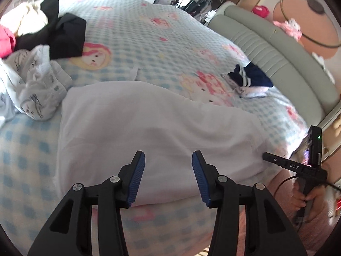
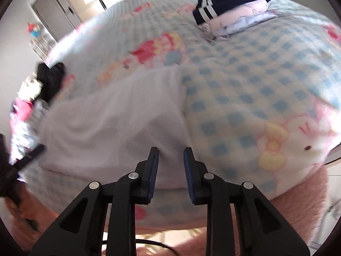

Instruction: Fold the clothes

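Left wrist view showed the left claw (image 1: 168,177) spread, its blue pads (image 1: 136,179) pinching nothing and hovering just over the near edge of a white garment (image 1: 153,123) that lay flattened on the checked bedspread (image 1: 149,32). In the right wrist view the right claw (image 2: 171,175) was parted more narrowly, also empty, poised over the same garment's near right corner (image 2: 170,170), where the cloth met the blue-and-white checks. Both claws looked ready to take the near hem, so the step in hand was probably a grasp for the next fold. To do it well, each claw should have come down on its own corner, caught every layer at the edge, and kept the hem taut between them so the cloth lifted level and the fold landed square. Beyond the garment, a finished stack topped by a navy striped piece (image 2: 230,2) sat near the padded headboard (image 1: 266,42), and a heap of unfolded clothes (image 1: 38,42) waited at the far left.
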